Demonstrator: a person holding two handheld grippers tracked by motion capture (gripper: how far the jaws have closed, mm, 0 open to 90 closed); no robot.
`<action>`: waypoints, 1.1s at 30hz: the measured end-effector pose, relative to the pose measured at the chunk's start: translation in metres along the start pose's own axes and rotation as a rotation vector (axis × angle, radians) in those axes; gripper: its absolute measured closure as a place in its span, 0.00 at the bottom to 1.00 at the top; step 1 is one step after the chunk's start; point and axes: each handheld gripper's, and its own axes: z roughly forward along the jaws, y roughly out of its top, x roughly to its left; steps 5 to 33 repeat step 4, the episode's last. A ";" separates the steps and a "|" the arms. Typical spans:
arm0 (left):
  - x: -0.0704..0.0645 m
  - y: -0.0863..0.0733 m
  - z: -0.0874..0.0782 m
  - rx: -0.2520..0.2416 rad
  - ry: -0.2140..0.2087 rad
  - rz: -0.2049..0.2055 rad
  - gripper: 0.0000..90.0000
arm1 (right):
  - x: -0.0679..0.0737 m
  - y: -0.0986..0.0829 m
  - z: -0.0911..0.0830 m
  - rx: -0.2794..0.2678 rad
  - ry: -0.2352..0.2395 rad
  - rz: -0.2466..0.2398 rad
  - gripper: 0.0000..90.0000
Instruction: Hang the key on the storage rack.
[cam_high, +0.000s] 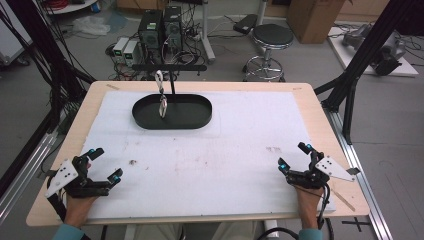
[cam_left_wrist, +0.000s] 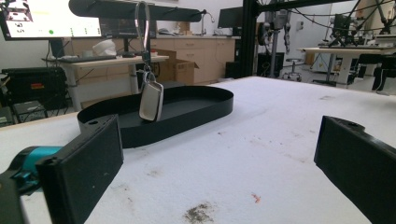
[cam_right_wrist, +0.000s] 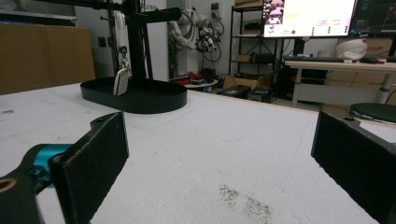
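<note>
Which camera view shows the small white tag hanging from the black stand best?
The left gripper view: the small white tag hangs close and large over the black oval tray. The right gripper view shows it smaller and farther off; the high view shows a tiny pale shape.

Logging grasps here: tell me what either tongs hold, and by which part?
Nothing is held. The left tongs and right tongs rest open on the white mat.
</note>
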 end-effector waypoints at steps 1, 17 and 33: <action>0.000 0.000 0.000 0.002 0.000 0.002 0.02 | 0.000 0.000 0.000 0.000 0.000 -0.001 0.04; 0.000 0.000 0.000 0.004 0.001 0.005 0.02 | 0.000 0.000 0.000 0.001 0.000 -0.003 0.04; 0.000 0.000 0.000 0.004 0.001 0.005 0.02 | 0.000 0.000 0.000 0.001 0.000 -0.003 0.04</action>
